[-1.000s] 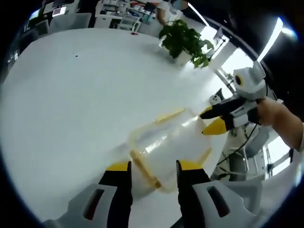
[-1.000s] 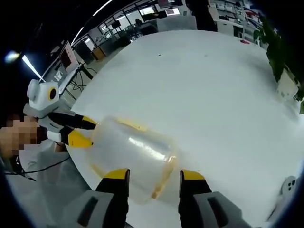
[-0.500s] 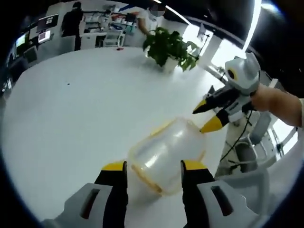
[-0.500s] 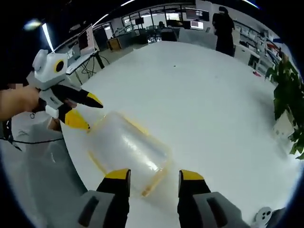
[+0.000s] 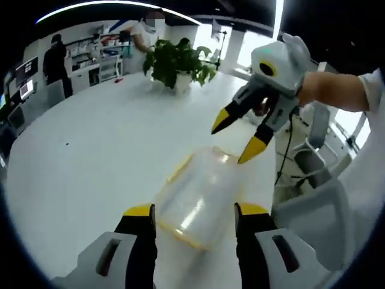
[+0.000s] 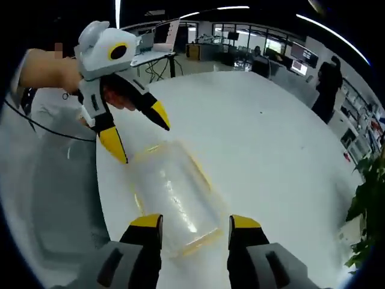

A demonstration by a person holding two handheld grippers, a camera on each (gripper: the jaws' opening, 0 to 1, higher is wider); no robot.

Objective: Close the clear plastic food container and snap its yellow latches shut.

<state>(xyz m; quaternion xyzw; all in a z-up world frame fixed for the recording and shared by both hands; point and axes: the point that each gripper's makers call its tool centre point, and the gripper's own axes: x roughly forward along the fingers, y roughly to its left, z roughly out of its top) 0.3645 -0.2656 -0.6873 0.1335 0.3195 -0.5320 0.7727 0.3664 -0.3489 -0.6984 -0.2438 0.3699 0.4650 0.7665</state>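
Note:
A clear plastic food container (image 5: 201,198) with yellow latches along its edges lies on the white table (image 5: 90,156). My left gripper (image 5: 196,212) stands open just short of its near end, touching nothing. The right gripper (image 5: 231,144) hovers open over the container's far end, yellow tips pointing down, held by a hand. In the right gripper view the container (image 6: 174,192) lies lengthwise ahead of my open right gripper (image 6: 194,221). The left gripper (image 6: 142,141) hangs open above its far end. I cannot tell whether the latches are snapped.
A potted plant (image 5: 177,60) stands at the table's far side, with people and desks behind it. The table's edge and a chair (image 5: 313,162) lie close beside the container. A wide stretch of bare white table (image 6: 271,150) runs beyond it.
Both grippers have lifted away from the container and now hover higher over its ends, still open. The container has stayed on the table.

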